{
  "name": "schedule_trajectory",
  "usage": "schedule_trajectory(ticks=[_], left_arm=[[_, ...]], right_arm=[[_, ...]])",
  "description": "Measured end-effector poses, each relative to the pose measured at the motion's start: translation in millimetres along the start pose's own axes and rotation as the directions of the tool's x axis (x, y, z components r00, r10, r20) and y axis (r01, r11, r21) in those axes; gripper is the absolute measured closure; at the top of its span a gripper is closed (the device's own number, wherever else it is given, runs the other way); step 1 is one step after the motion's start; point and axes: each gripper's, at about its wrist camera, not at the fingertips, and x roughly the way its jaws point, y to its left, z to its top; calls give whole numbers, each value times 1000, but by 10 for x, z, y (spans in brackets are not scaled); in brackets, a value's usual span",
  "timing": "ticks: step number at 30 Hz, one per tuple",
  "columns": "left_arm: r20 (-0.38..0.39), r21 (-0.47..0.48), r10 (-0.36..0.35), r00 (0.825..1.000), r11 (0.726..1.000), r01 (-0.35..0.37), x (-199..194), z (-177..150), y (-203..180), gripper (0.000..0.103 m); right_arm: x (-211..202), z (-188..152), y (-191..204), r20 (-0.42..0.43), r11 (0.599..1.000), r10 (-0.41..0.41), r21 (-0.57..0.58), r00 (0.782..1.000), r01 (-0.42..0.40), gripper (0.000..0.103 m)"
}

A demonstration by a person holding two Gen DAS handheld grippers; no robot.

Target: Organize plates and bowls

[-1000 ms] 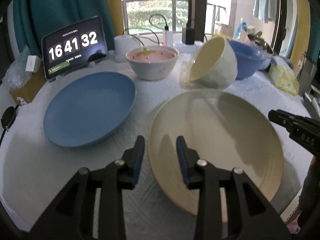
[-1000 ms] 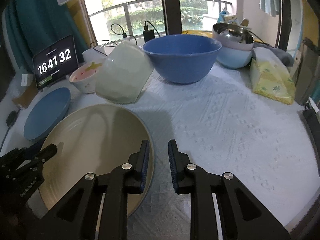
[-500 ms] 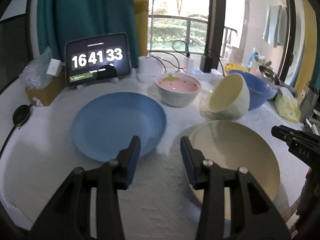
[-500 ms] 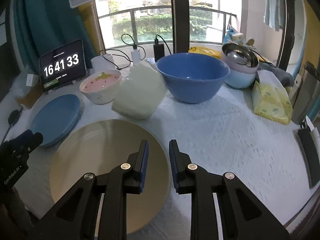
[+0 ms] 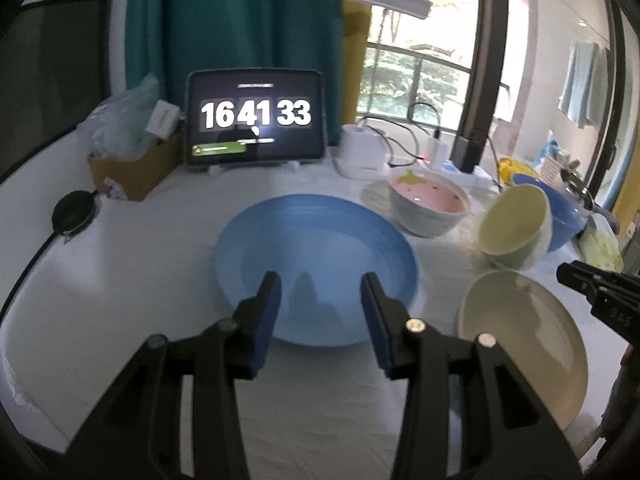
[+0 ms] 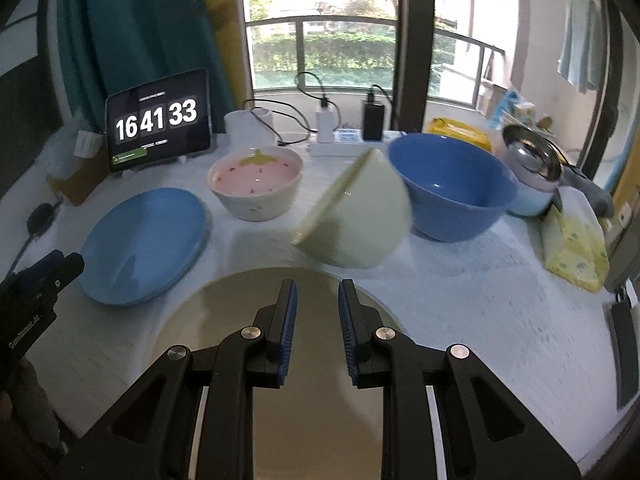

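My left fingers [image 5: 320,292] parted, empty, over blue plate [image 5: 316,268]; right fingers [image 6: 317,300] slightly parted, empty, over cream plate [image 6: 248,300]; tipped cream bowl [image 6: 360,216] leans on blue bowl [image 6: 452,188] ahead.

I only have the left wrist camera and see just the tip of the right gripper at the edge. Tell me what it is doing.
Observer: The right gripper hovers over the round cream plate, its jaws slightly apart with nothing between them.
Operator: Now describe the deep blue bowl. The tilted cream bowl hides most of it from me.
Observer: It stands upright and its inside is empty.
Operator: Report what sits to the right of it.
Observer: A shiny steel bowl rests inside a pale blue bowl.
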Motion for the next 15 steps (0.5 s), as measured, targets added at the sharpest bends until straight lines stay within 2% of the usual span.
schedule_trajectory(ticks=[15], left_arm=[[-2,-52,49,999,997,-49,178,86,493,60]], right_arm=[[322,266,543,-24,996,55,-68,998,-56,80]])
